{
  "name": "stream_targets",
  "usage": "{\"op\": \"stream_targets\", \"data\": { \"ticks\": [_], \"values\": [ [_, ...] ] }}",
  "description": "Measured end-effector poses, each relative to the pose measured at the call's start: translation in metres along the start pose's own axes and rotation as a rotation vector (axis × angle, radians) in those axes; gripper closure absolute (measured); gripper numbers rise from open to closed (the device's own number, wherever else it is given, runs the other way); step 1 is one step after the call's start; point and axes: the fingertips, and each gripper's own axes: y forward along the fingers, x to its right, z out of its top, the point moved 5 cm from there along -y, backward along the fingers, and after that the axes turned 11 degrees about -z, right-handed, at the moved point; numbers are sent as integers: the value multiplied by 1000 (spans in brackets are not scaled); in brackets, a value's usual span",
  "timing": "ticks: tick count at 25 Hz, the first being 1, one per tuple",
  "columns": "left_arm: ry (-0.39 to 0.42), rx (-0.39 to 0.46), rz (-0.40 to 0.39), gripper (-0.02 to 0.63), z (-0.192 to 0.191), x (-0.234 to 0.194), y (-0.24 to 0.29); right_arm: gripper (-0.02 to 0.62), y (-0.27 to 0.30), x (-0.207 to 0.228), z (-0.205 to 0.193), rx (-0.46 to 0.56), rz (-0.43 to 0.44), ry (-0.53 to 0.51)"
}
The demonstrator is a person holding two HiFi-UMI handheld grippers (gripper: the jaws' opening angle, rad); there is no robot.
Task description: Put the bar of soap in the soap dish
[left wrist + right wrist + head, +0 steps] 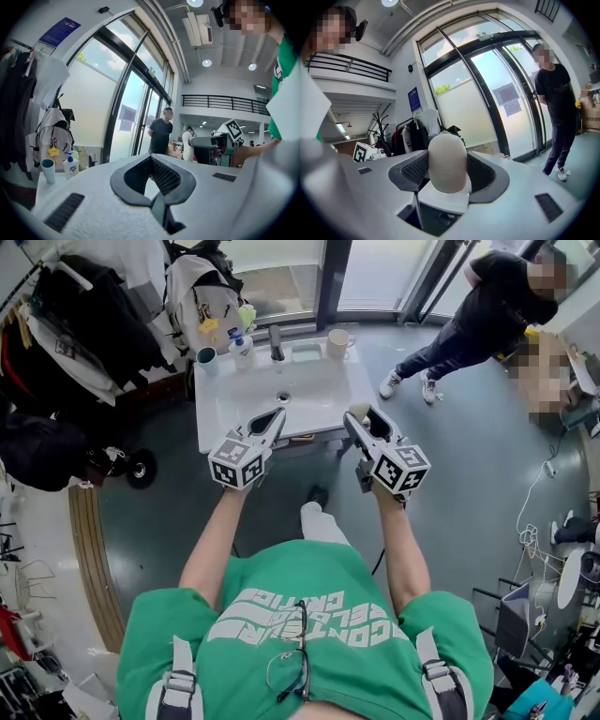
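A: Far left?
B: Coats [66,324] on a rack, with a backpack [202,296] beside them. Then a white sink [319,381], set against the window.

A: Along its back edge?
B: A teal cup [207,356], a pump bottle [241,348] and the tap [277,341]. Just right of the tap is a small white dish [307,352], then a mug [338,341].

A: And the left gripper [278,413]?
B: It hangs over the sink's near edge and points toward the drain [283,397]. In its own view the fingers [126,176] are closed tip to tip, with nothing between them.

A: The right gripper [366,416]?
B: Level with the left one and apart from it, over the sink's front right part. Its fingers grip the soap [447,161], a pale rounded bar. The bar stands on end between the ribbed pads [487,176], and its top sticks out past them. In the head view it shows as a pale knob at the tips.

A: Soap against dish?
B: Well apart. The soap is in the air at the sink's front. The dish sits at the back by the tap.

A: Further right?
B: A person [487,306] in black stands on the grey floor by the glass doors.
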Motion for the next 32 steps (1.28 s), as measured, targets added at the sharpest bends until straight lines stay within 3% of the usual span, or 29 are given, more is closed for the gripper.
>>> {"op": "stream_targets", "data": {
  "ticks": [15,32],
  "values": [
    [-7,-39,71,601,25,-79,94,341,106,78,41,-42,67,5],
    [-22,-35,139,601,27,-113,145,341,165,124,58,-83,138,-12]
  ]
}}
